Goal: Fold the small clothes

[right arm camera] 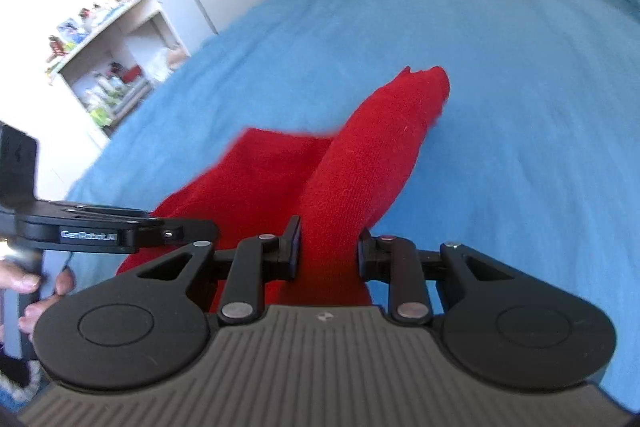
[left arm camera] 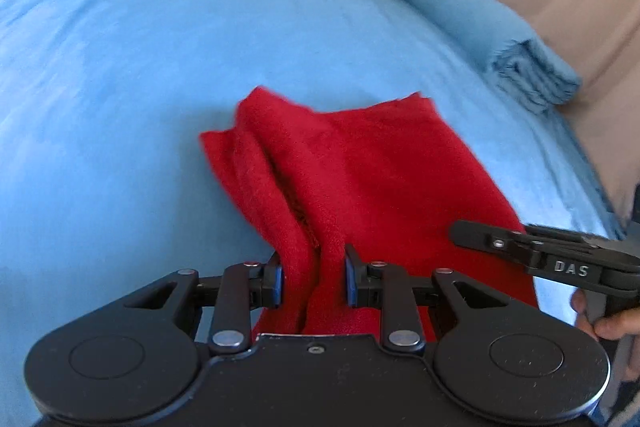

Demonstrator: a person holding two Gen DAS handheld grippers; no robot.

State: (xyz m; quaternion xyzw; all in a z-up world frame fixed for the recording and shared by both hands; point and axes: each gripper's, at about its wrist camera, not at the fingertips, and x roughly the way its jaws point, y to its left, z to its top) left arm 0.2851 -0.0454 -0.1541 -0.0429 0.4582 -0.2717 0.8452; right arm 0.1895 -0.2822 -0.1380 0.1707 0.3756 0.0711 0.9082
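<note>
In the left wrist view, the left gripper (left arm camera: 314, 277) is closed on a bunched edge of the red cloth (left arm camera: 360, 167), with the blue pads pressed against the gathered fabric on both sides. The cloth is seen lifted at the near end while its far end trails on the blue bed (left arm camera: 160, 67); the right gripper (left arm camera: 472, 235) is seen at the right, over the cloth's other near corner. For the fold to be done well, both corners should be carried forward together at an even height, so that the near edge is laid squarely over the far edge and no twist is set in. The cloth is thick and fuzzy, plain red, with a deep crease running along it and a stitched seam shown near the pads. In the right wrist view, the right gripper (right arm camera: 328, 251) is clamped on a rolled-up ridge of the same cloth (right arm camera: 360, 167), which is drawn taut toward a pointed far corner resting on the bed (right arm camera: 520, 107); the left gripper (right arm camera: 192, 227) is seen at the left.
</note>
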